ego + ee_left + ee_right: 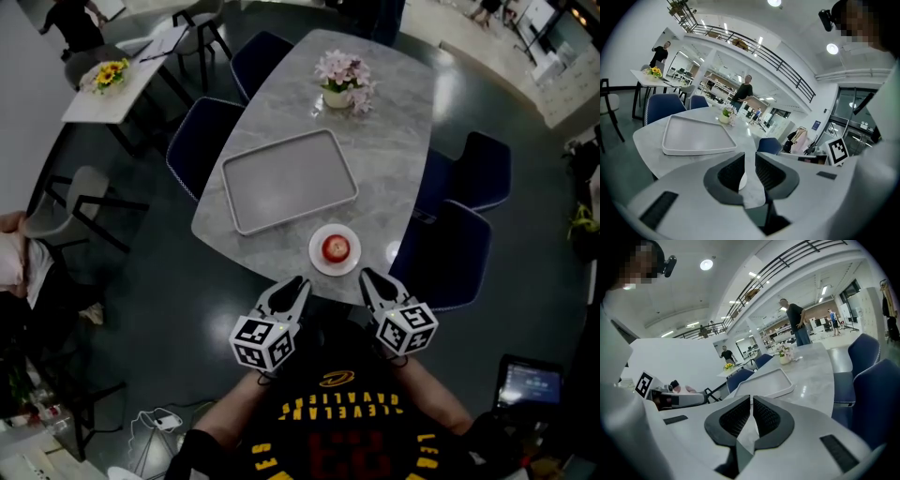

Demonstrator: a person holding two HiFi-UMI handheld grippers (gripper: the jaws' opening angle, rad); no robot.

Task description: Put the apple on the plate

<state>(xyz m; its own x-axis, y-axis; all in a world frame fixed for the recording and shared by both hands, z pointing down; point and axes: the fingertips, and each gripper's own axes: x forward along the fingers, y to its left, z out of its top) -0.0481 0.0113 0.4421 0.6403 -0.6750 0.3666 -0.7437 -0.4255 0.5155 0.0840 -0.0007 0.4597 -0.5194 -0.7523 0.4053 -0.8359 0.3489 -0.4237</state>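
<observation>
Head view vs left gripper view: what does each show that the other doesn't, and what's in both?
Only the head view: the apple, resting on the small white plate near the table's front edge, just ahead of the left gripper and right gripper. Only the left gripper view: a standing person beyond the table and a balcony railing overhead. Both: the empty gray tray, the flower pot, the marble table and blue chairs.
</observation>
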